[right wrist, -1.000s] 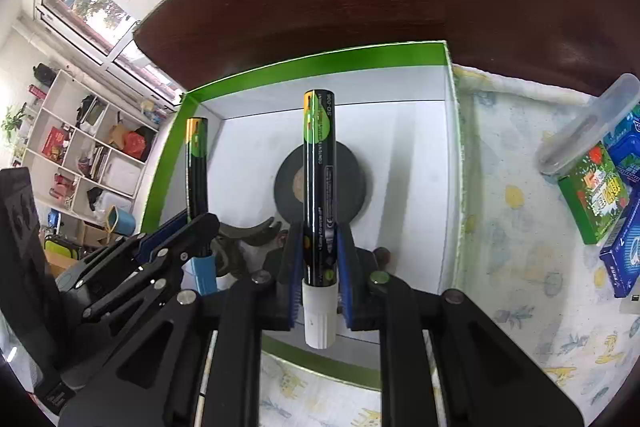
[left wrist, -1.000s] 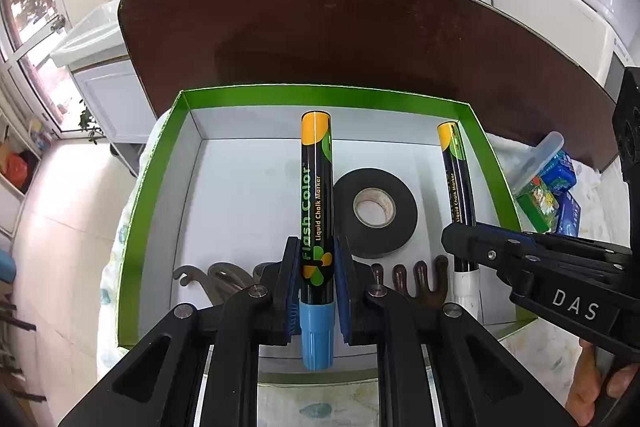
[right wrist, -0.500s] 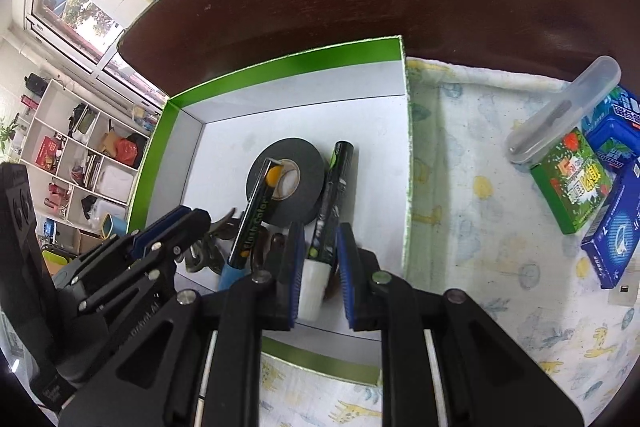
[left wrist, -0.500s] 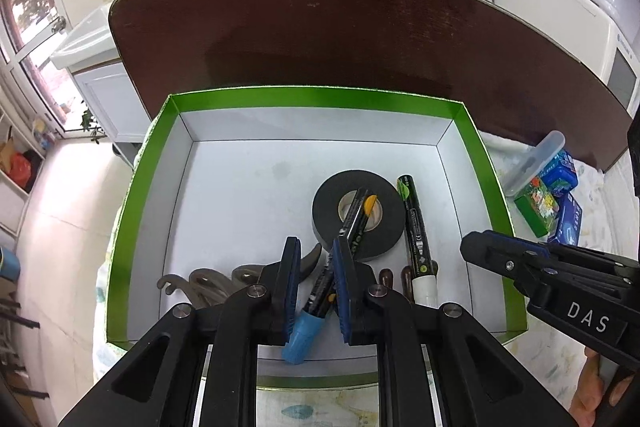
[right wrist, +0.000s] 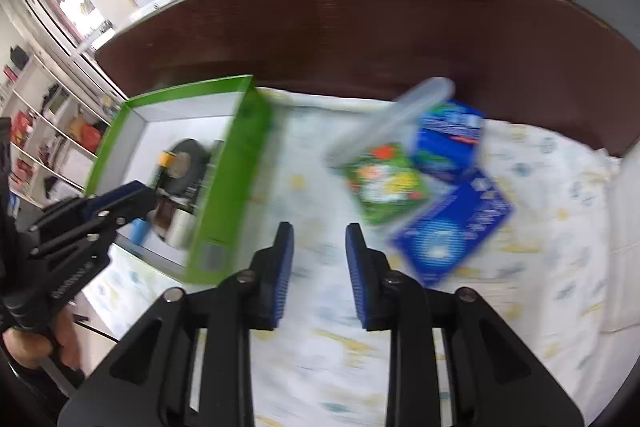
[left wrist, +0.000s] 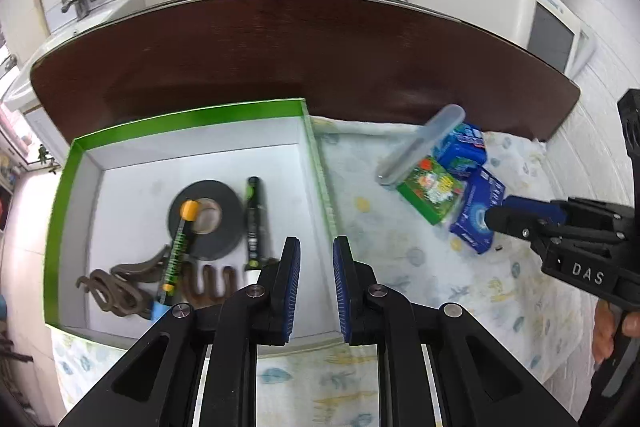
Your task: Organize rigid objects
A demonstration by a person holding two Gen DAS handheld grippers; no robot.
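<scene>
Both markers have left the claws since the earlier frames and now lie flat in the green box (left wrist: 188, 115): the yellow-capped marker (left wrist: 178, 245) across the roll of black tape (left wrist: 206, 219), the other marker (left wrist: 254, 223) just beside the roll, with brown hooks (left wrist: 120, 287) near the front wall. The left claw (left wrist: 316, 281) is empty, its pads narrow and over the box's right wall. The right claw (right wrist: 319, 275) is also empty and its pads are opening as it faces the patterned cloth (right wrist: 540, 227) on the bench. Still outside the box are a clear case (right wrist: 392, 119), a green packet (right wrist: 384, 183) and two blue packets (right wrist: 452, 231), so the sorting looks roughly half done.
</scene>
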